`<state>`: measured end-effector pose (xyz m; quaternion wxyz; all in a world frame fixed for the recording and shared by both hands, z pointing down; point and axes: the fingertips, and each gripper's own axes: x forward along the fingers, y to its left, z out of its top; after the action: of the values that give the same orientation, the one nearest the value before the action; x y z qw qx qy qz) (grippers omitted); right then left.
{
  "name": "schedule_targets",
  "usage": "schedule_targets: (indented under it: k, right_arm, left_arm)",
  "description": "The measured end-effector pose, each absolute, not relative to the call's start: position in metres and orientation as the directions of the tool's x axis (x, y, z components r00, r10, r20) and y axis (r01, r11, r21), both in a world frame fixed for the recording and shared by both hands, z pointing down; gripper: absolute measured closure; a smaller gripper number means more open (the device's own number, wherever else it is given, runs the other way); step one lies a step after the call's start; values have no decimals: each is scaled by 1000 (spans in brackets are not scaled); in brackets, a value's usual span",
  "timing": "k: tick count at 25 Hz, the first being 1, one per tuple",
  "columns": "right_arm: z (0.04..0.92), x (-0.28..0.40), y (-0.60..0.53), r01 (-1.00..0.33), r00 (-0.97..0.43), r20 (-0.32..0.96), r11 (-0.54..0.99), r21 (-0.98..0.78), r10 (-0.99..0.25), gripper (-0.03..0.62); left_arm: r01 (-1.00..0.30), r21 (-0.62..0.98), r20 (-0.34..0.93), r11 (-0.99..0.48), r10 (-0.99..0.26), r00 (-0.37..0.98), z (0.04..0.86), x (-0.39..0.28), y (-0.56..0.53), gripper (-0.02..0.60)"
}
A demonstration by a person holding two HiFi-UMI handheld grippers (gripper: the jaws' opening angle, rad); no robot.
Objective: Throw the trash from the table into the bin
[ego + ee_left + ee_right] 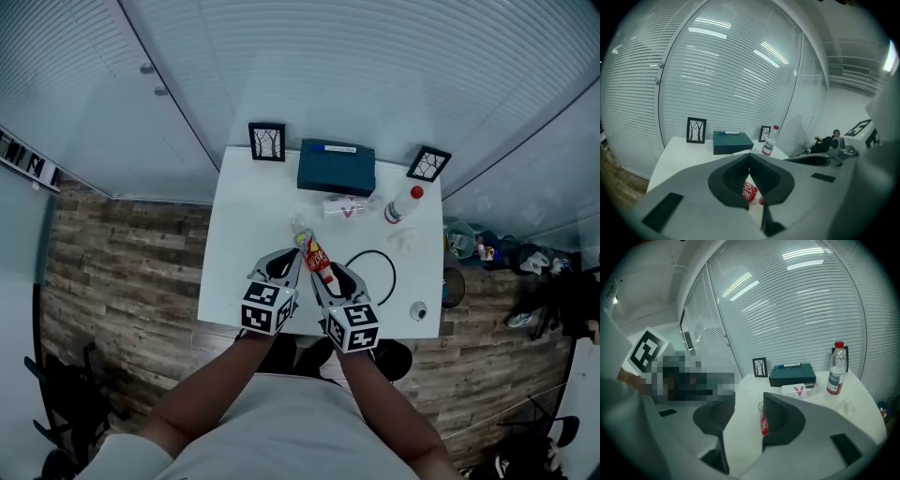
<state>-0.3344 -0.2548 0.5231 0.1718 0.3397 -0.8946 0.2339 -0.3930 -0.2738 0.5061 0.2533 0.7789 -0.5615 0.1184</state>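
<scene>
Head view: both grippers low over the table's (251, 246) near edge, red wrapper (319, 260) not yet taken.

The wrapper lies on the table between the two grippers, its far end by a small yellow-green scrap. The right gripper (334, 277) has its jaws partly apart. The right gripper view shows the wrapper just inside its right jaw, with the left jaw standing clear, so nothing is clamped. Judgement: this opening is set to straddle the wrapper for a pick. The left gripper (295, 258) has its tips together and empty; the wrapper shows only through the hollow behind them, on the table below. Judgement: it is placed alongside to steady or stand by. What looks like the bin (461, 242) stands off the table's right edge, well apart. The lying bottle (345, 206) is untouched.
</scene>
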Motion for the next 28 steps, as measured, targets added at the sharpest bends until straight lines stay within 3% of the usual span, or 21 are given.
schedule_targets:
  k: [4,18,28]
  right_arm:
    - [546,-336,-265,-702,-692,512,640,-313,-508,367]
    - [615,-348,-282,-725,-637,644,614,-314,-423,242]
    - [656,-350,-286,-736,-603,708,598,-317,-367,232]
  left_arm:
    - [-926,275,492,-259,-790,367,523,-394,-282,584]
    - [-909,314,531,-274,-743,408,566,-404,-310,584]
    - [-909,340,560,-243,-724,403,594,-414,-318,584]
